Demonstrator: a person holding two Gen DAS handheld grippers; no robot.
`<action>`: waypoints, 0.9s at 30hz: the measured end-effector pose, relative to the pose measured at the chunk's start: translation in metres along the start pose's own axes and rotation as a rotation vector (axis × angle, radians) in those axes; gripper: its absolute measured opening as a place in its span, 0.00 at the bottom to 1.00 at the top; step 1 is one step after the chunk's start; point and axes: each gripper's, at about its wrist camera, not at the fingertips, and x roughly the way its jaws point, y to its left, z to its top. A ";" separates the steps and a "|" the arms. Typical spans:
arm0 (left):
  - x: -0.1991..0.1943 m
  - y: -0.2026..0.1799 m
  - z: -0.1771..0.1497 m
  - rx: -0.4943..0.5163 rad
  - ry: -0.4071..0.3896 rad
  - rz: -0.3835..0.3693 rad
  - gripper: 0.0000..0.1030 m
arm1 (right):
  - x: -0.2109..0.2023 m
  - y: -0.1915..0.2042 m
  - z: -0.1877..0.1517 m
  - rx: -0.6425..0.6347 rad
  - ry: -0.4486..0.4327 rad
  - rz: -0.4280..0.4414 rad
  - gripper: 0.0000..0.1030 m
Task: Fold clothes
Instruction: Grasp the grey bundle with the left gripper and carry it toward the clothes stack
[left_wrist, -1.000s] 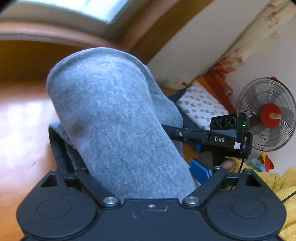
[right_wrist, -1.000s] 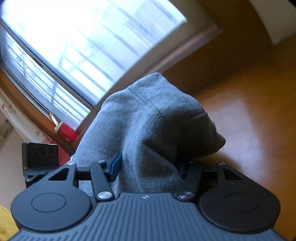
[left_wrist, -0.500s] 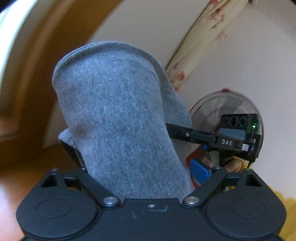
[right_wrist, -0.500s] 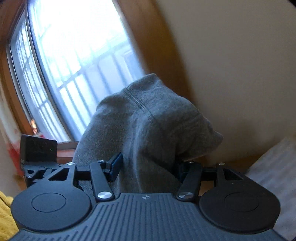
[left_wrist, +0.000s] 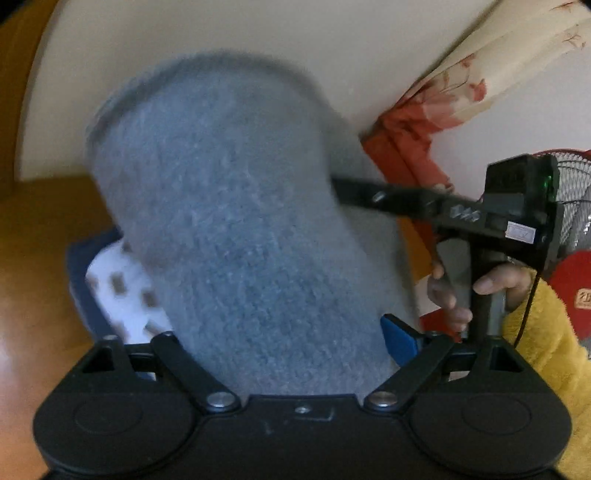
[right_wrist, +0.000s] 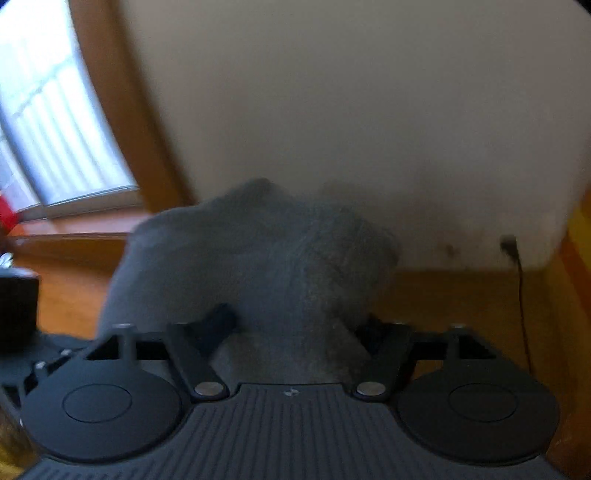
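Observation:
A grey fleece garment (left_wrist: 240, 229) stands bunched up over my left gripper (left_wrist: 277, 332), which is shut on it; one blue pad (left_wrist: 399, 338) shows at the cloth's right edge and the other finger is hidden. My right gripper (left_wrist: 354, 192) reaches into the same cloth from the right, held by a hand (left_wrist: 495, 284) in a yellow fuzzy sleeve. In the right wrist view the grey garment (right_wrist: 258, 258) is blurred and heaped between the fingers of my right gripper (right_wrist: 295, 325), which is shut on it. The left gripper's body (right_wrist: 14, 306) shows at the left edge.
A white pillow with grey squares (left_wrist: 122, 288) lies on a blue cover behind the cloth. A red fan (left_wrist: 576, 229) and a flowered curtain (left_wrist: 461, 88) stand at the right. The right wrist view has a window (right_wrist: 48, 129), a pale wall, a wooden floor and a black cable (right_wrist: 519, 288).
Both views have swung from the floor and window toward the wall and now blur with motion. The grey garment stays clamped in both grippers, and the pillow has come into the left view.

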 end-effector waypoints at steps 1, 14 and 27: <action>0.003 0.004 -0.002 -0.007 0.006 0.006 0.89 | 0.000 -0.006 -0.006 0.017 -0.036 0.016 0.92; -0.027 0.012 0.010 0.028 0.037 0.049 0.89 | -0.058 0.062 -0.009 -0.213 -0.363 -0.139 0.73; -0.089 -0.011 0.039 0.233 -0.143 0.200 0.89 | 0.039 -0.015 -0.008 -0.005 -0.269 0.095 0.78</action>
